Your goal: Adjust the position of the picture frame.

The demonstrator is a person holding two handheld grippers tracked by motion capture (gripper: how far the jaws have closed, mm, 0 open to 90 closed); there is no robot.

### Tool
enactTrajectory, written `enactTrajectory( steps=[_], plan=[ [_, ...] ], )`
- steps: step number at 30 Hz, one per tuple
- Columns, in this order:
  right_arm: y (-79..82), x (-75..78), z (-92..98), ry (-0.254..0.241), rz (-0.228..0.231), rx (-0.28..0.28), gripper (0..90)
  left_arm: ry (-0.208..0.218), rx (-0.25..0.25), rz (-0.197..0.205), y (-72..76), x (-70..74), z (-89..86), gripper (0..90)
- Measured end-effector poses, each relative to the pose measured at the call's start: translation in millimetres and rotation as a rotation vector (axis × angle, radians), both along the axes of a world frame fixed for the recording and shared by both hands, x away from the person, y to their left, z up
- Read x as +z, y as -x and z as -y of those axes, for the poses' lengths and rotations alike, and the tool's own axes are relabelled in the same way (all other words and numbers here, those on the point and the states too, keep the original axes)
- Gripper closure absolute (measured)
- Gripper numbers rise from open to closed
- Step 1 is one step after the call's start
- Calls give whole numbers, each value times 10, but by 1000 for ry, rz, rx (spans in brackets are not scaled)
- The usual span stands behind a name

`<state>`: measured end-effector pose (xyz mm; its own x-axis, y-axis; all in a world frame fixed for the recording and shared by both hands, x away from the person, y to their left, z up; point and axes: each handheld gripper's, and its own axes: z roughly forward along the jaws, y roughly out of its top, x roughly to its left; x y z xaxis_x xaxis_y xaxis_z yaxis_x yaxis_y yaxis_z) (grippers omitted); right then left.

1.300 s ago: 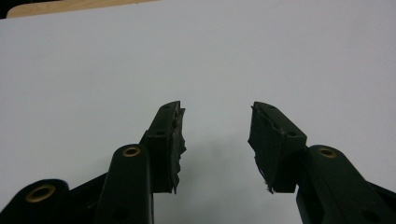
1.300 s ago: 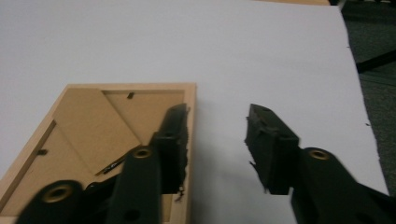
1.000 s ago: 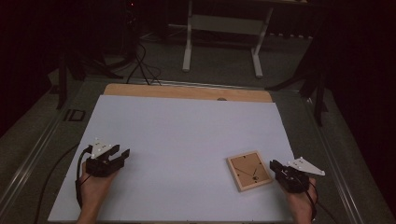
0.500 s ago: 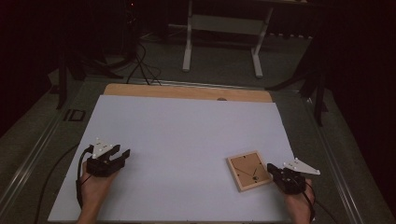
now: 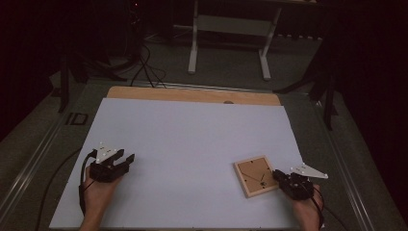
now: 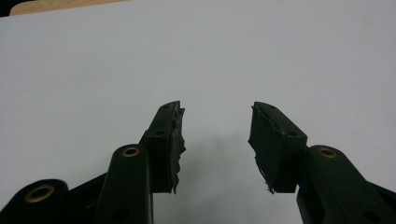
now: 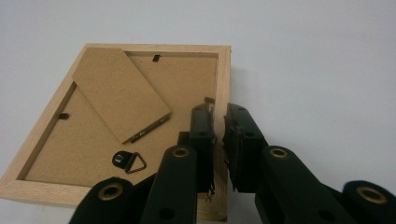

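A small wooden picture frame (image 5: 255,175) lies back-up on the white table cover at the front right. In the right gripper view its brown backing board (image 7: 51,149), folded stand (image 7: 119,93) and metal hanger ring (image 7: 128,161) face up. My right gripper (image 5: 277,174) straddles the frame's right rail (image 7: 223,79), one jaw inside and one outside. Its jaws have just been opening slightly, but the pads still sit against the rail. My left gripper (image 5: 127,159) rests at the front left, open with only bare cover between its jaws (image 6: 217,116).
The white cover (image 5: 192,139) spans the table, with a bare wooden strip (image 5: 192,95) along the far edge. Cables (image 5: 82,192) trail from the left hand. Beyond the table stand a white desk leg frame (image 5: 228,43) and dark stands on the floor.
The right gripper's top plate has swung slightly left toward the frame. The picture frame and the left gripper have kept still.
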<state>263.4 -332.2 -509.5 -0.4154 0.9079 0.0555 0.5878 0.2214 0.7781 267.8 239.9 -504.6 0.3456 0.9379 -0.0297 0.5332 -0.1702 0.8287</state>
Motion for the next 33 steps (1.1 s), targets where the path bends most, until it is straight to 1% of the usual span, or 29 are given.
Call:
enactTrajectory(
  steps=[5,10,12,13,16,25,29,33],
  plan=[
    [-2,0,2,-8,-3,6,786,-3,-1,4,1,0,8,534],
    [-5,-6,-2,9,-3,-3,759,-1,-1,5,1,3,2,535],
    [-10,-14,2,12,-11,-5,769,0,-1,5,1,3,-1,534],
    [-15,-20,-1,17,-18,-4,793,0,-1,5,0,2,0,534],
    [-20,-18,2,21,-20,-8,811,-1,-3,4,-2,2,3,534],
    [-57,-17,-21,28,-18,-8,816,-7,-8,2,-14,-6,21,534],
    [-94,-16,-41,34,-18,1,819,-9,-9,1,-16,-7,26,535],
    [-145,-11,-80,43,-20,22,821,-10,-7,-1,-21,-11,24,535]
  ],
)
